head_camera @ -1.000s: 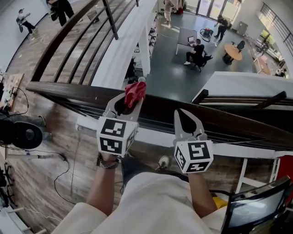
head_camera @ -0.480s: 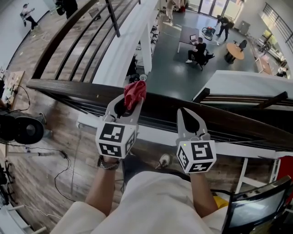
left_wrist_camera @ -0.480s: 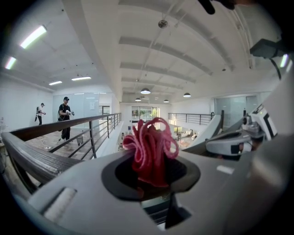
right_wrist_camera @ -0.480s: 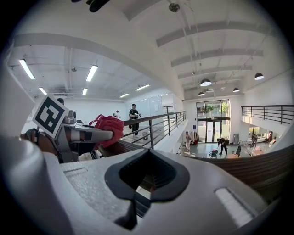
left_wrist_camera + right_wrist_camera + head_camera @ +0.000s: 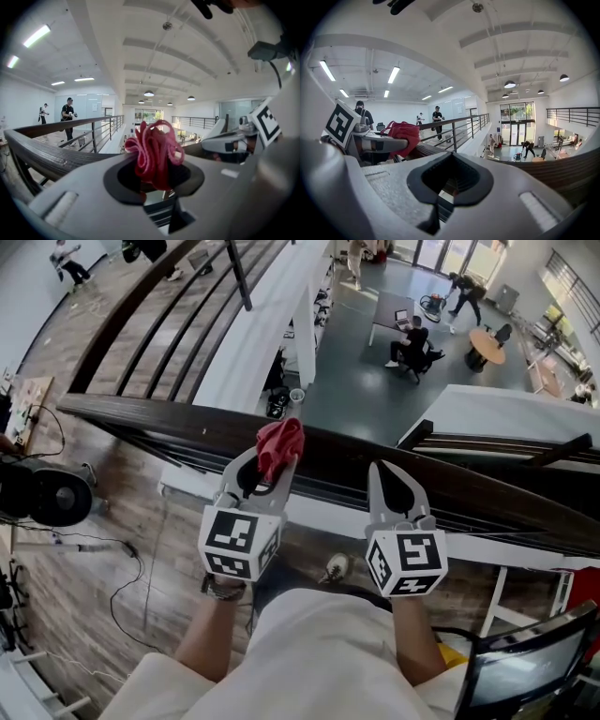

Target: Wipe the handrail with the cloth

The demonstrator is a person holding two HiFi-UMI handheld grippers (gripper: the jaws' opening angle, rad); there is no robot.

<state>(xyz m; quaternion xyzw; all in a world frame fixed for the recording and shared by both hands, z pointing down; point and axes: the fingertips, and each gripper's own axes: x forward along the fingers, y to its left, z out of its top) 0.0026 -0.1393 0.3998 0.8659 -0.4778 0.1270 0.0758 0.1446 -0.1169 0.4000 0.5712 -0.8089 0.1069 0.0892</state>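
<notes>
The left gripper [image 5: 278, 463] clamps the red cloth [image 5: 280, 439] over the dark handrail [image 5: 150, 416], while the right gripper [image 5: 386, 474] at its 3 o'clock is closed on nothing, so wiping seems barely started.

- The cloth [image 5: 279, 442] shows only its bunched red top; its lower part is buried between the fingers [image 5: 232, 479] of the left gripper [image 5: 272, 465].
- The handrail [image 5: 141, 418] is partly covered by the left gripper and the right gripper [image 5: 389, 474], and runs off the head view's right edge.
- The people [image 5: 412, 338] on the lower floor are too small to make out.
- A screen [image 5: 525, 667] is cut off at the bottom right corner.
</notes>
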